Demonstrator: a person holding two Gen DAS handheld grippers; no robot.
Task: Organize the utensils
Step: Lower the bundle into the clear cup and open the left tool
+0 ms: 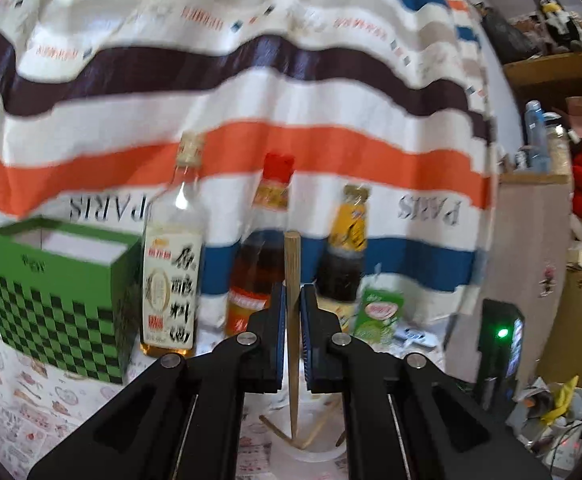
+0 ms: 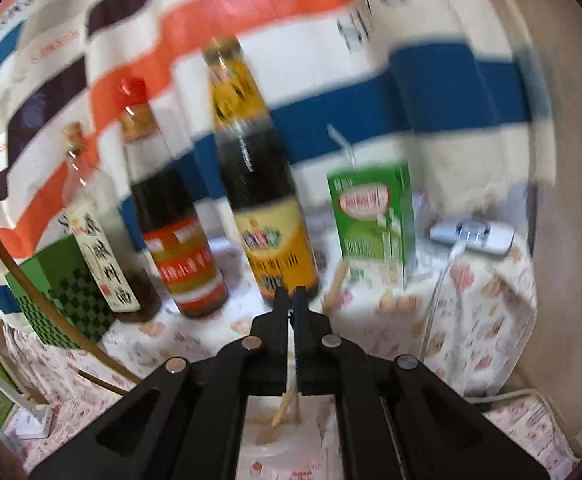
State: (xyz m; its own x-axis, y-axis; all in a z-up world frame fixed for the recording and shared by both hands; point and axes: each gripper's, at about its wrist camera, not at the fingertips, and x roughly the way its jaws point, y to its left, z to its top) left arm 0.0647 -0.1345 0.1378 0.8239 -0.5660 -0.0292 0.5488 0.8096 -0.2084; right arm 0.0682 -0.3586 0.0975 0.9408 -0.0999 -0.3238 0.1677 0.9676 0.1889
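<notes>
A: What is your left gripper (image 1: 293, 312) doing?

B: Your left gripper's jaws are nearly closed on an upright wooden chopstick (image 1: 292, 320). Its lower tip sits in a white cup (image 1: 315, 454) at six o'clock, with other chopsticks (image 1: 319, 428) leaning inside.

A: And your right gripper (image 2: 289, 308)?

B: Its jaws are almost together. Whether they pinch anything is too blurred to tell. The cup (image 2: 275, 446) with chopsticks lies below them.

A: What stands behind?

B: At twelve o'clock, three sauce bottles (image 1: 265, 256) in a row. At nine o'clock, a green checkered box (image 1: 63, 300). At two o'clock, a green carton (image 1: 379, 312). A striped cloth (image 1: 251, 92) hangs behind.
</notes>
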